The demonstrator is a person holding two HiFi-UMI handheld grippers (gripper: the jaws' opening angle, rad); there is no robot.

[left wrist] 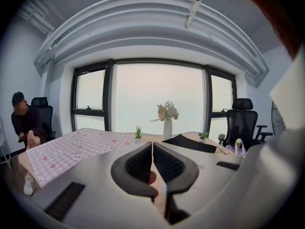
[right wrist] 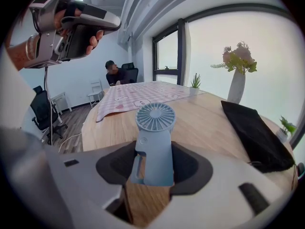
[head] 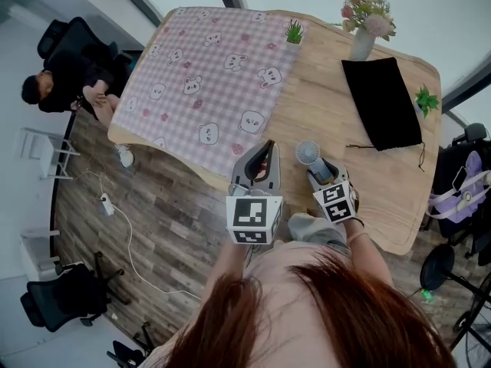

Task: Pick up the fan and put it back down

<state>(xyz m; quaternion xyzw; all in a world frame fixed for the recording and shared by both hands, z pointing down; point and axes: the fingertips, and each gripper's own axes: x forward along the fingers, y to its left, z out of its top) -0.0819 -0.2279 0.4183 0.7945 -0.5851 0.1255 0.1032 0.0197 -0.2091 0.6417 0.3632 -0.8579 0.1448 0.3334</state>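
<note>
The small blue-grey handheld fan point(right wrist: 155, 137) stands upright between the jaws of my right gripper point(right wrist: 155, 168), whose pads press on both sides of its handle. Its round grille faces the camera. I cannot tell whether its base touches the wooden table point(right wrist: 200, 123). In the head view the fan point(head: 309, 153) is near the table's front edge, just ahead of the right gripper point(head: 326, 176). My left gripper point(head: 259, 163) hangs beside it on the left, over the table edge. In the left gripper view this gripper point(left wrist: 152, 163) is shut with nothing held.
A pink checked cloth point(head: 207, 75) covers the table's left half. A black pouch point(head: 381, 102), a vase of flowers point(head: 362, 29) and two small potted plants point(head: 294, 31) stand farther back. A person point(head: 61, 83) sits to the left; office chairs stand around.
</note>
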